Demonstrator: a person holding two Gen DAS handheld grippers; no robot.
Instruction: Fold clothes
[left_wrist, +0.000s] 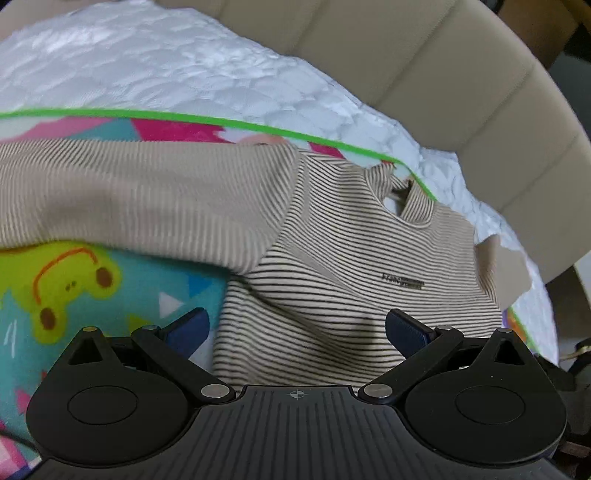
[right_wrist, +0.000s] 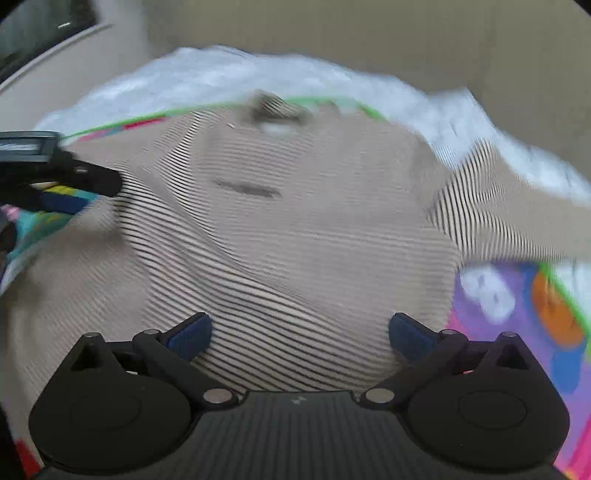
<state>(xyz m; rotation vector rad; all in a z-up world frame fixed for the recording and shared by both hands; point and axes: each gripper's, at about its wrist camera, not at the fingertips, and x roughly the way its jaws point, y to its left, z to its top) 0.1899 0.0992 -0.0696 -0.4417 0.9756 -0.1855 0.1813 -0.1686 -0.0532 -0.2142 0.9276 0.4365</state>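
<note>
A beige long-sleeved knit top with thin dark stripes (left_wrist: 332, 258) lies face up on a bright cartoon-print play mat with a green border (left_wrist: 92, 295), collar pointing away from both tools. The left gripper (left_wrist: 295, 328) hovers over the torso with fingers spread wide and empty; one sleeve stretches out to its left, so this hand seems nearer to it. The right gripper (right_wrist: 299, 332), equally released, hangs above the body; the other sleeve lies to its right.

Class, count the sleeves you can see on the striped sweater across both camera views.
2. One sleeve stretches left of the striped sweater body; the other sleeve lies at its right.
</note>
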